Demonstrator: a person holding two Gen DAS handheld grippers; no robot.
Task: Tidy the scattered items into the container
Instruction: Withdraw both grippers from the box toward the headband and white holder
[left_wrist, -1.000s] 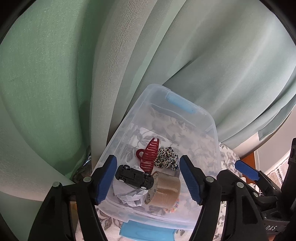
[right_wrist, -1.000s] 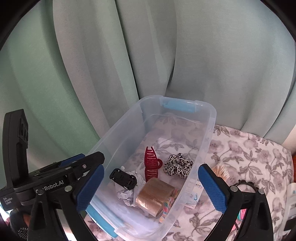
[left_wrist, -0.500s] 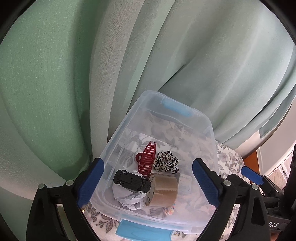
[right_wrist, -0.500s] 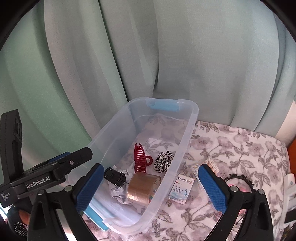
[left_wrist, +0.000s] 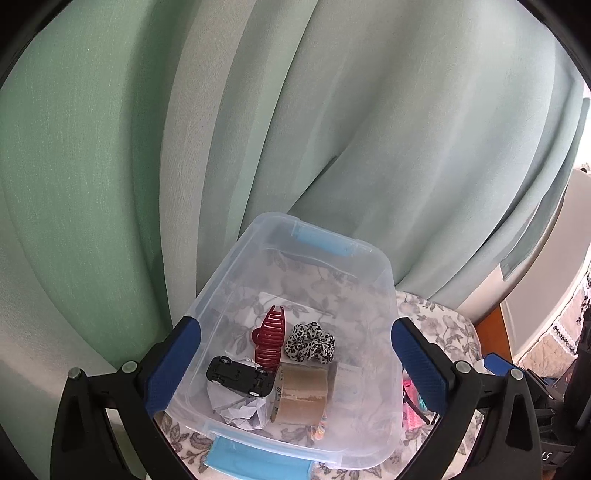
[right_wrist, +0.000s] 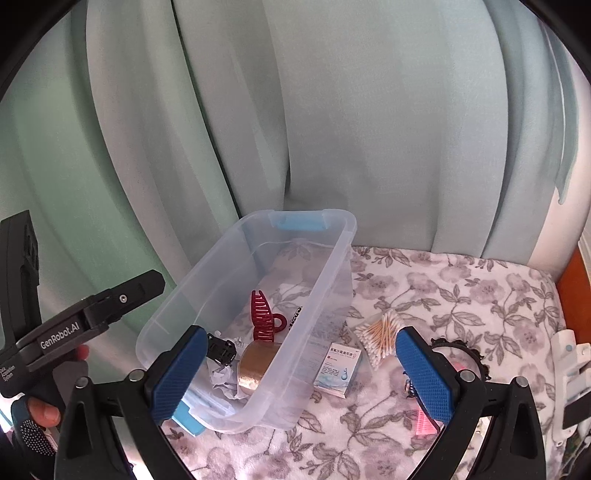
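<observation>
On the far left, a hand (right_wrist: 40, 410) holds the left gripper (left_wrist: 295, 365) up over the near end of the clear box (left_wrist: 384, 280). Its blue pads are spreading apart, with nothing between them (the box is lower down, behind them). The box sits on a flowery cloth (right_wrist: 461, 291), close to a green curtain (right_wrist: 332, 110).

Inside the box, a black toy car (left_wrist: 238, 374) lies on crumpled paper (left_wrist: 240, 410) at the near left. Next to it is a roll of brown tape (left_wrist: 301, 393). A red hair clip (left_wrist: 269, 338) and a spotted hair tie (left_wrist: 310, 341) lie a bit farther in.

Right of the box, a small white packet (right_wrist: 338, 365) rests on the cloth, just beside the wall. Then comes a bundle of cotton swabs (right_wrist: 380, 334). The right gripper (right_wrist: 301, 373) is spread wide and holds nothing. Something pink (right_wrist: 424, 424) peeks out near its right pad.
</observation>
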